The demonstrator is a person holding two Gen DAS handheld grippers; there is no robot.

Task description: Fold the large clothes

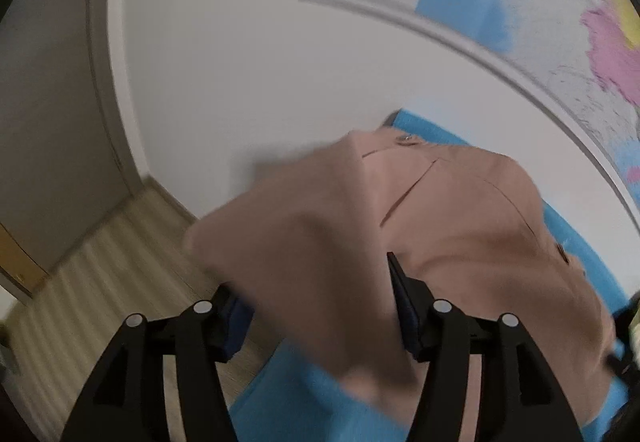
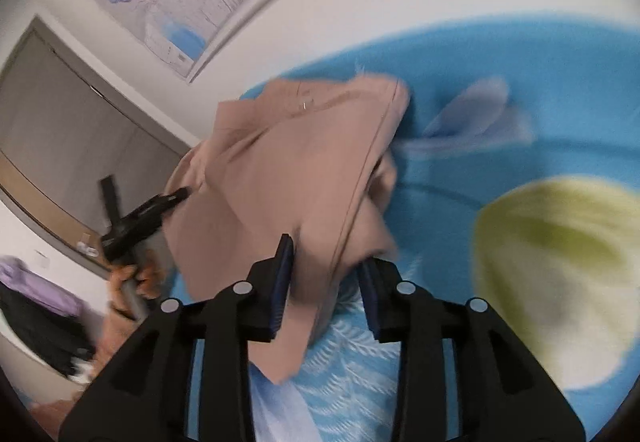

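A large dusty-pink garment with a button near its top hangs lifted over the blue bed sheet. Cloth lies between the wide-apart fingers of my left gripper and drapes over them; the left finger is mostly hidden by it. In the right wrist view the same garment passes between the spread fingers of my right gripper. The left gripper shows there at the garment's left edge, held in a hand.
A blue patterned sheet covers the bed. A yellow-green cushion lies at the right, a lilac cloth behind the garment. A wall map hangs above. Wood floor and a grey door are at the left.
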